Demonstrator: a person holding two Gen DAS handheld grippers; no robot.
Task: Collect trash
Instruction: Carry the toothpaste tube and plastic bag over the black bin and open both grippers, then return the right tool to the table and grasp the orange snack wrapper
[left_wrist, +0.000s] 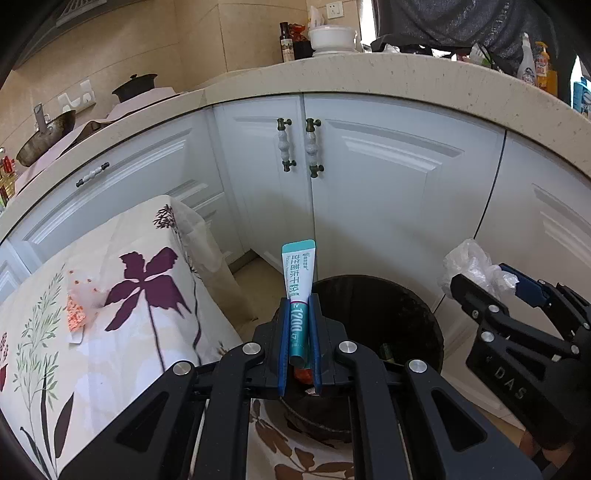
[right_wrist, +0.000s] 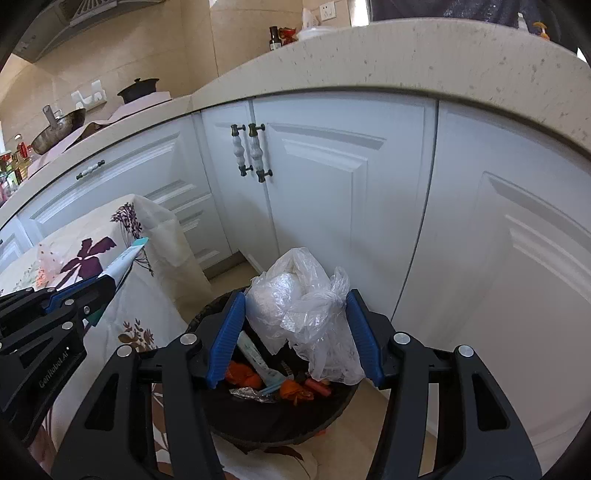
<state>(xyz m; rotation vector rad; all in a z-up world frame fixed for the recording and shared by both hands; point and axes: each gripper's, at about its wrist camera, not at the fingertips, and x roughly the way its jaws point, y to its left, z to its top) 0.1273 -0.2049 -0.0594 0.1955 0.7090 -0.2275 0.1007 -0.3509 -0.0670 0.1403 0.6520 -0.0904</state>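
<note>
The left hand-held gripper (left_wrist: 300, 295) is clamped tight on a teal-and-white tube-shaped packet (left_wrist: 298, 273) that juts upward past its blue pads. The right hand-held gripper (right_wrist: 295, 295) stands partly apart, its pads pressing a crumpled clear plastic bag (right_wrist: 299, 299). Both hang over the dark trash bin (right_wrist: 273, 421), beside the floral tabletop (left_wrist: 110, 295). In the bin lie orange scraps (right_wrist: 243, 373) and wrappers.

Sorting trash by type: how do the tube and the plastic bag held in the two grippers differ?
The tube is slim, teal-and-white and printed; the plastic bag is bulky, crumpled and translucent. The left gripper is shut narrow on the tube; the right gripper holds the bag with jaws wide. Both hang near the dark bin.
</note>
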